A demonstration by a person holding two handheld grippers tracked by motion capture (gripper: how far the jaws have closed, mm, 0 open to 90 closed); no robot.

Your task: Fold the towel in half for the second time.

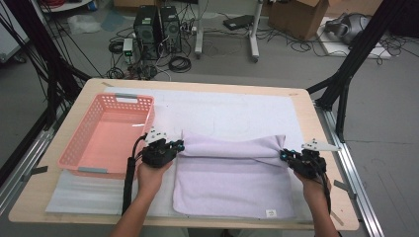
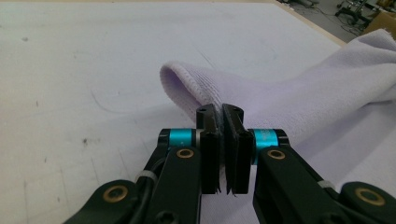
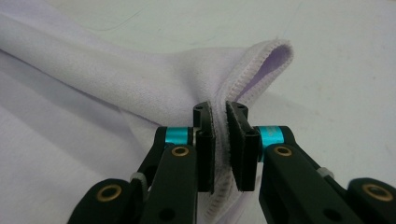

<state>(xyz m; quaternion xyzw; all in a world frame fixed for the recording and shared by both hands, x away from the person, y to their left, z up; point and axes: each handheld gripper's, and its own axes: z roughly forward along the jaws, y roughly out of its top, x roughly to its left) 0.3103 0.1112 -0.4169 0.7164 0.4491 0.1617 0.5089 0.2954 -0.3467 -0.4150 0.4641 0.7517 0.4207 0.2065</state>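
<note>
**Towel pinched at both corners**

The left gripper and right gripper each have jaws clamped on a corner of the lavender towel, mid-counter. A pink basket sits left; white mat lies open beyond.

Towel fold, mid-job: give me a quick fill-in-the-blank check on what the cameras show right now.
1. Each gripper is shut on a corner of the lavender ____.
2. The left gripper and right gripper hold the towel at its ____ edge, lifted toward the person.
3. The pink ____ stands to the towel's left.
4. The white label sits on the towel's ____ edge.

Missing words: towel; far; basket; near
</note>
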